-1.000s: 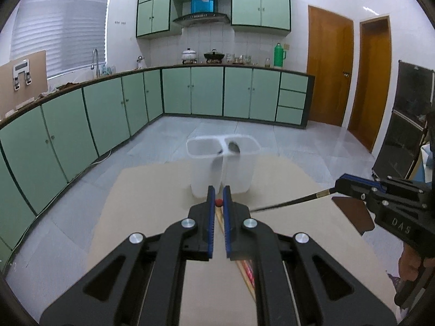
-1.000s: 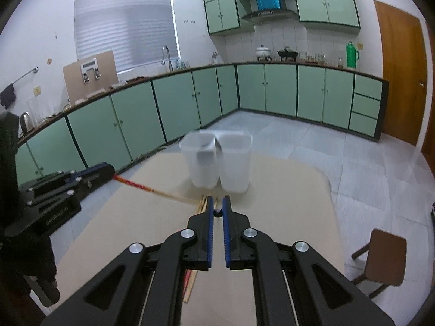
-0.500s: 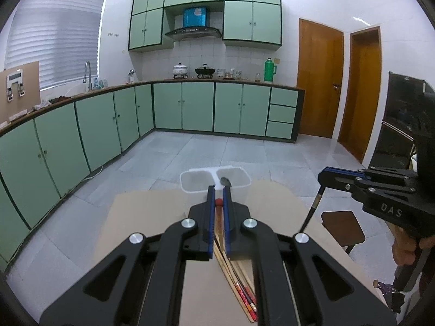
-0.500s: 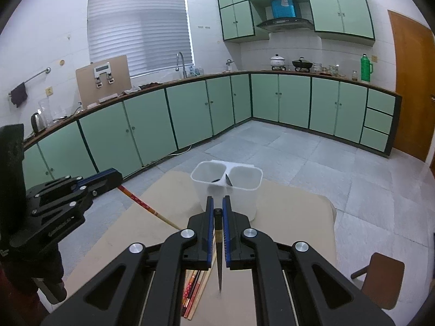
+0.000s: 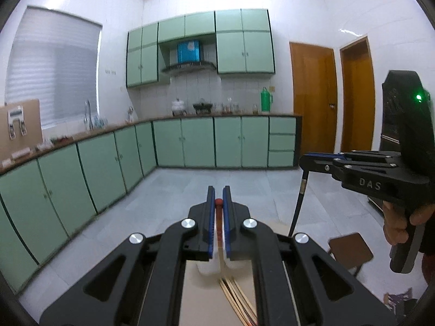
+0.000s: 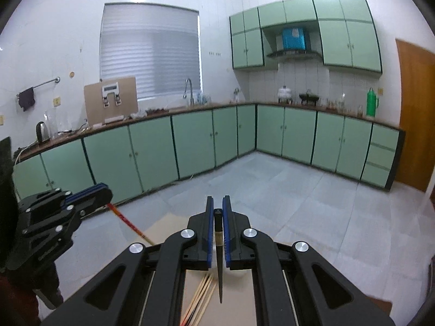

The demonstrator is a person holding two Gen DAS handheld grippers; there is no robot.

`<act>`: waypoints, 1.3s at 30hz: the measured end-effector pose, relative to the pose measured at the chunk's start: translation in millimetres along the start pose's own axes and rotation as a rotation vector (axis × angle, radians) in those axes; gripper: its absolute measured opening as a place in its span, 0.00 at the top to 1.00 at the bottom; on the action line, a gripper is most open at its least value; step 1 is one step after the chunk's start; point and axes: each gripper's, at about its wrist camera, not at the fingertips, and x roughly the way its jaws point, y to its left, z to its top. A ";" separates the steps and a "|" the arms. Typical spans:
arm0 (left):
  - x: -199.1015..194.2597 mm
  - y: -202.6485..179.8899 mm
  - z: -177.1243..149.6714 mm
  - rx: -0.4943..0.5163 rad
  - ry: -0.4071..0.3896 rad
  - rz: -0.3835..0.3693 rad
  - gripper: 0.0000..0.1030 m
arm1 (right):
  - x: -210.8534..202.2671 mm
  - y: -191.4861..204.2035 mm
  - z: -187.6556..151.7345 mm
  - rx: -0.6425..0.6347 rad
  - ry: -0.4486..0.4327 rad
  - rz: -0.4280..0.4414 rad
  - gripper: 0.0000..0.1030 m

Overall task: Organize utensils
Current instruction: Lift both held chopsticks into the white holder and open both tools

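Left hand-held gripper point(image 5: 218, 193): I have it clenched on a red-tipped chopstick point(image 5: 218, 217), which hangs down between the pads.
Right hand-held gripper point(image 6: 217, 203): I have it clamped on a black chopstick point(image 6: 219, 258), tip pointing down.
Loose chopsticks point(image 6: 202, 296): a bundle lying on the tan surface point(image 6: 239, 298) below both grippers.
White holder point(image 5: 209, 265): on the surface, mostly hidden behind my left gripper.

Open floor point(image 6: 312, 206) ahead of both grippers; loose chopsticks point(image 6: 202, 296) on the desk point(image 6: 165, 224) lie below.
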 end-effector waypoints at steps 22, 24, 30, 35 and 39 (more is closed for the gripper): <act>142.2 22.4 -1.4 -0.056 0.015 0.051 0.96 | 122.9 -41.5 22.7 0.069 -0.037 -0.111 0.94; 154.5 22.4 -9.7 -0.049 0.033 0.054 0.96 | 129.6 -42.9 13.0 0.073 -0.024 -0.112 0.94; 178.3 27.3 -29.7 -0.050 0.098 0.047 0.95 | 145.2 -46.7 -12.4 0.087 0.030 -0.114 0.94; 190.4 33.3 -44.7 -0.053 0.151 0.043 0.95 | 149.3 -50.9 -29.4 0.111 0.072 -0.105 0.94; 191.5 39.9 -53.3 -0.060 0.174 0.045 0.93 | 147.8 -53.4 -39.1 0.127 0.087 -0.098 0.93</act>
